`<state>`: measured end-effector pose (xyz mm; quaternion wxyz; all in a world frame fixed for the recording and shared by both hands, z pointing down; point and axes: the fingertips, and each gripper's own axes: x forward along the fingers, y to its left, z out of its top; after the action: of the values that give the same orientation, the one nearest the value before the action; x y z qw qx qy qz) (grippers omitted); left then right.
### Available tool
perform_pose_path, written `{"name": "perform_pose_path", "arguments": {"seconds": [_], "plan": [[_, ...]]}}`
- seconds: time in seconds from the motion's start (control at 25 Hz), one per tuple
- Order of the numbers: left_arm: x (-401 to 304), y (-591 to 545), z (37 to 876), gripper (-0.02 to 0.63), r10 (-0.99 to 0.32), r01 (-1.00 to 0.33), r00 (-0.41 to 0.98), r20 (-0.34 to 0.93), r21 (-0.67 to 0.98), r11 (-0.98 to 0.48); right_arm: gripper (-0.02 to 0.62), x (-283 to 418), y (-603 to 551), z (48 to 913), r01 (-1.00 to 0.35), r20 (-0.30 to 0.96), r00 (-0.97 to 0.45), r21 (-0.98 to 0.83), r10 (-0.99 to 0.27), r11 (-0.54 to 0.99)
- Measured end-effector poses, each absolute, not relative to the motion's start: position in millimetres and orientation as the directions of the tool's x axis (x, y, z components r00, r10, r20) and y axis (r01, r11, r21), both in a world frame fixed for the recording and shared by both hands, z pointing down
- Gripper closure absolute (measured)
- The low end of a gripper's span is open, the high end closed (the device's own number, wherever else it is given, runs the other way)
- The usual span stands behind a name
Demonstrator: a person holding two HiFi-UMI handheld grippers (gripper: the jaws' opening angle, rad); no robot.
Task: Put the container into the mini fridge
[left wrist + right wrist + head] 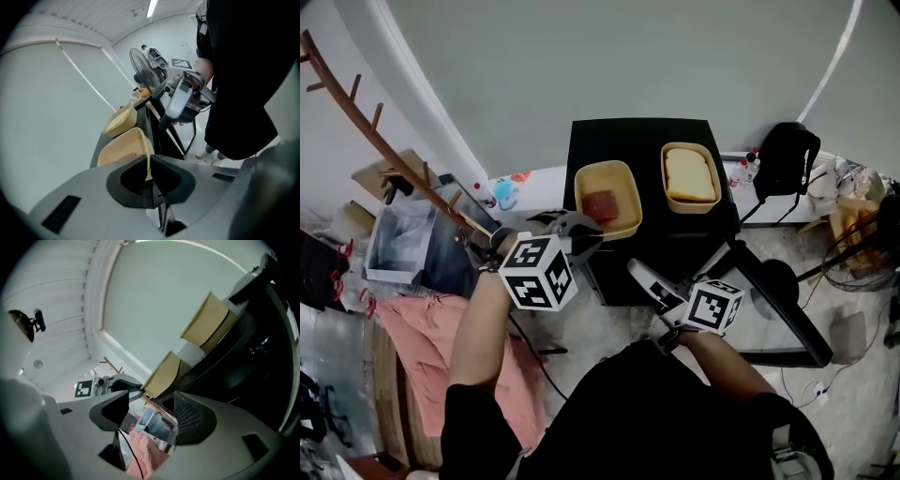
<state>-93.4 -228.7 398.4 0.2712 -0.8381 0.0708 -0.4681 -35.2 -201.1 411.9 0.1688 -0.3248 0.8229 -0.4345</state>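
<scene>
A pale wall [628,56] backs a wooden coat rack [384,150] and speckled floor [609,328].

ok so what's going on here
A person stands at a black mini fridge with a hand-held gripper in each hand. The left hand-held gripper is shut on the near rim of a yellow container on the fridge top, beside a second container. The right hand-held gripper is open and empty, in front of the fridge.

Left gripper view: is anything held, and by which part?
The left gripper is shut on the nearer yellow container, pinching the thin rim at its near edge. The right gripper is open and holds nothing.
</scene>
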Motion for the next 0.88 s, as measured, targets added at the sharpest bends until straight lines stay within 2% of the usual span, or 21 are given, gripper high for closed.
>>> {"name": "perform_pose_path", "arguments": {"seconds": [0.36, 0.8, 0.88], "plan": [[-96.0, -197.9, 396.0, 0.569, -0.373, 0.125, 0.573, 0.73, -0.528, -0.84, 0.264, -51.8, -219.0, 406.7, -0.163, -0.075, -0.717, -0.948, -0.693, 0.272], [-97.5, -162.5, 398.0, 0.572, -0.35, 0.115, 0.599, 0.72, -0.51, -0.852, 0.266, -68.1, -220.9, 415.1, -0.103, -0.069, -0.718, -0.974, -0.692, 0.204], [-97.1, -157.4, 398.3, 0.572, -0.345, 0.11, 0.608, 0.715, -0.506, -0.855, 0.302, -67.6, -218.7, 415.9, -0.096, -0.077, -0.72, -0.973, -0.69, 0.209]]}}
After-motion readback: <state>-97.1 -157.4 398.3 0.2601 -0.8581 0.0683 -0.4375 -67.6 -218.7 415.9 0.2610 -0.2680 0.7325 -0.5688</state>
